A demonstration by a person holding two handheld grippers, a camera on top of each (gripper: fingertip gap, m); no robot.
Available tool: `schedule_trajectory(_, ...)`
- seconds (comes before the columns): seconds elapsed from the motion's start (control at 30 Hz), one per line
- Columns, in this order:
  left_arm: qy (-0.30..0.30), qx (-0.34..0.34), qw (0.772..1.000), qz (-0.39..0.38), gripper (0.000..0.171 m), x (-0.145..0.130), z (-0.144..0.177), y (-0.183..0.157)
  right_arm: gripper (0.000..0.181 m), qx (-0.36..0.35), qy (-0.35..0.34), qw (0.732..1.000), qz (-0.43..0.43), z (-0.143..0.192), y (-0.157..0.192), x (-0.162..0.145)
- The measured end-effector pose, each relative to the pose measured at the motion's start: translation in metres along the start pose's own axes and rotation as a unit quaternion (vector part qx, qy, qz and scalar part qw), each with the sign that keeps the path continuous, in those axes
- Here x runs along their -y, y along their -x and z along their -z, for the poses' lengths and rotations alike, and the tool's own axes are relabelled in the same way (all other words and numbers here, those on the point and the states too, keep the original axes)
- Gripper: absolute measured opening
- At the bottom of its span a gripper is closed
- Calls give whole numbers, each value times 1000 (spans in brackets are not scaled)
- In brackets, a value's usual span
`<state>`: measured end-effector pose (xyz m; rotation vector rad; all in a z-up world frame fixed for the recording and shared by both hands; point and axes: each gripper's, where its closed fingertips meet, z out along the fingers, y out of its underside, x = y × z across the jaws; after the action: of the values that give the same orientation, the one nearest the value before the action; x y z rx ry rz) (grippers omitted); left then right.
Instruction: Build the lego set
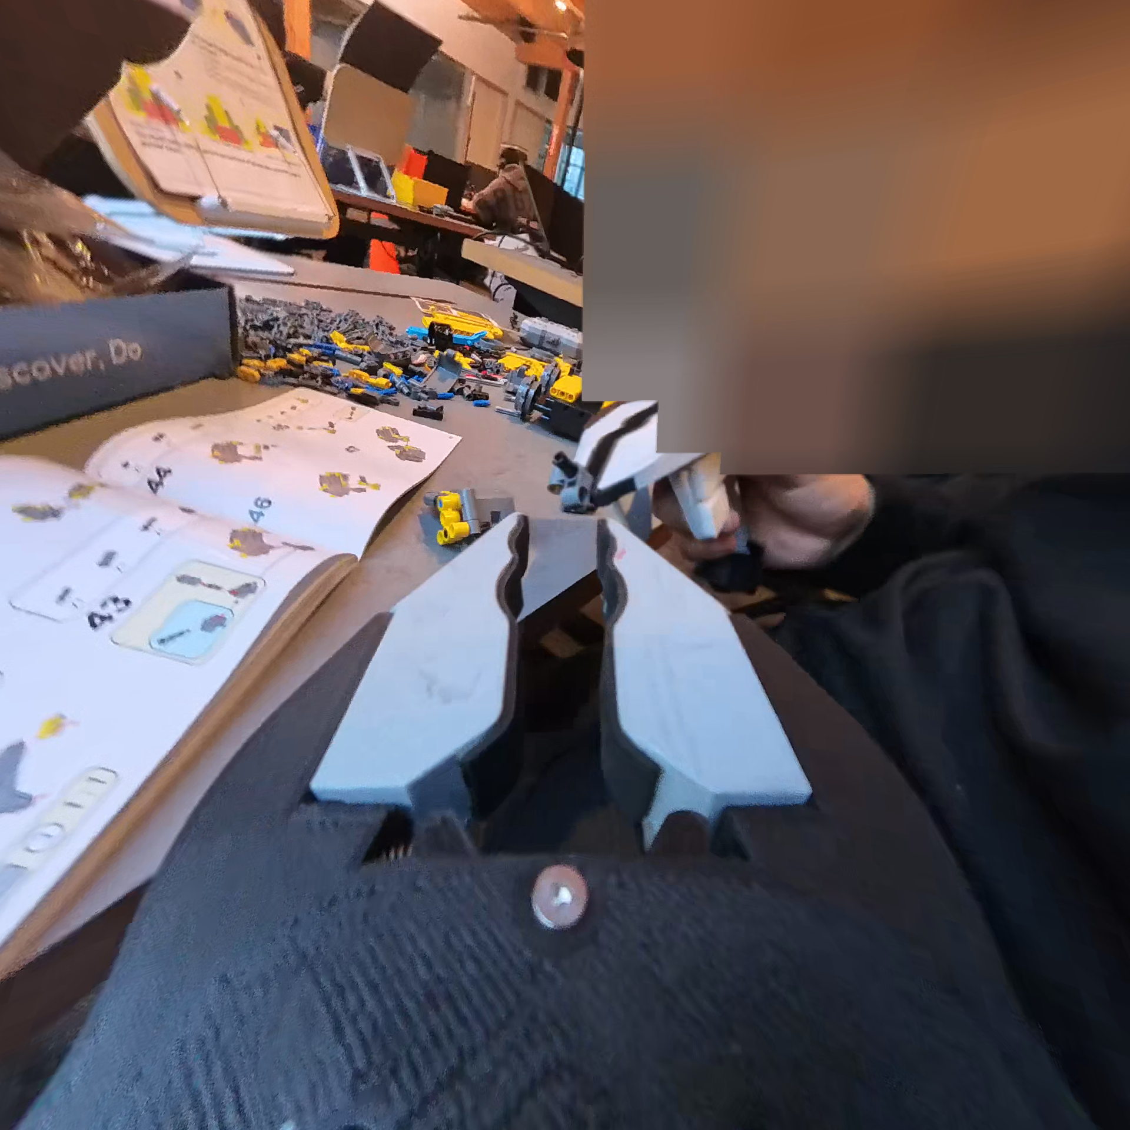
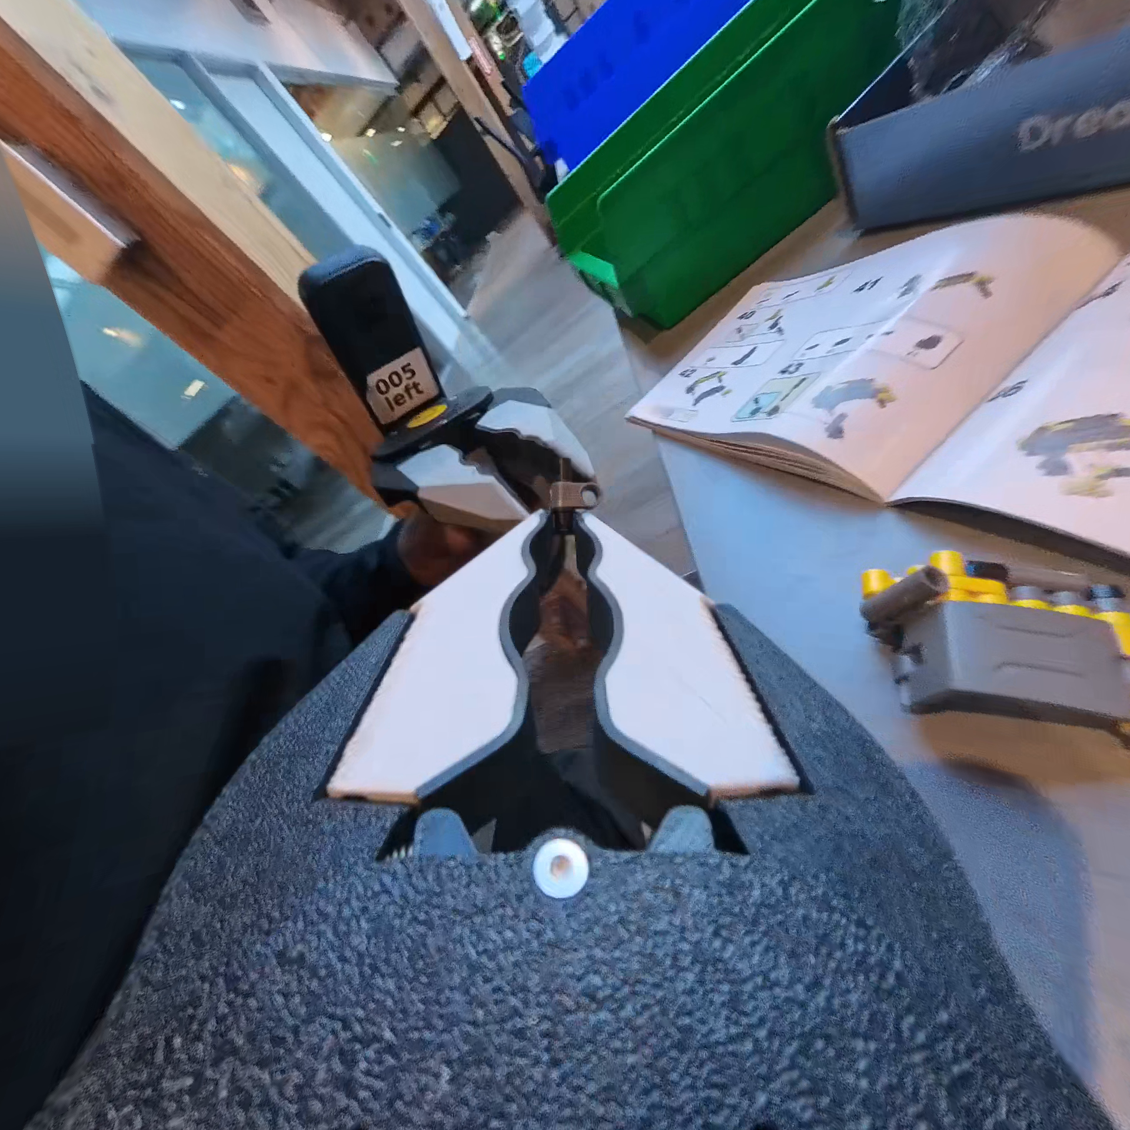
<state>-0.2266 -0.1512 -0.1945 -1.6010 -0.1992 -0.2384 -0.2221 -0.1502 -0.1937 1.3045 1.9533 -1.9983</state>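
My right gripper [image 2: 562,520] is shut on a small grey connector piece with a pin [image 2: 573,494], held in the air off the table's edge. It also shows in the left wrist view [image 1: 587,483], with the piece [image 1: 568,486] at its tips. My left gripper [image 1: 561,529] is open and empty, with its tips just below that piece. In the right wrist view the left gripper [image 2: 538,471] comes in from the left, its jaws apart around the piece. A small yellow and grey assembly [image 1: 458,510] lies on the table [image 1: 489,440] just ahead; it also shows in the right wrist view [image 2: 1009,642].
An open instruction booklet [image 1: 214,520] [image 2: 917,379] lies on the table. A dark box [image 1: 110,361] [image 2: 978,140] and a pile of loose parts [image 1: 367,354] sit behind it. A clipboard [image 1: 226,122] stands at the back left. Green [image 2: 703,202] and blue [image 2: 611,73] bins stand on the floor beyond. My left and right fingertips are right by each other.
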Motion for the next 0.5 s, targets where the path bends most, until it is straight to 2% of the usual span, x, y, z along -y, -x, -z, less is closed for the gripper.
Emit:
schedule_trajectory(0.1, 24, 25, 996, -86, 17, -1, 3, 1, 6, 30, 17, 998, -43, -6, 3, 2)
schedule_trajectory(0.27, 39, 89, 970, -224, 10, 1, 7, 1, 6, 53, 55, 991, -111, -16, 1, -4)
schedule_trajectory(0.37, 57, 117, 955, -268, 10, -3, 7, 6, 7, 57, 66, 986, -141, -20, -2, -6)
schedule_trajectory(0.5, 71, 124, 946, -291, 9, -7, 8, 9, 7, 61, 78, 982, -161, -22, -3, -10)
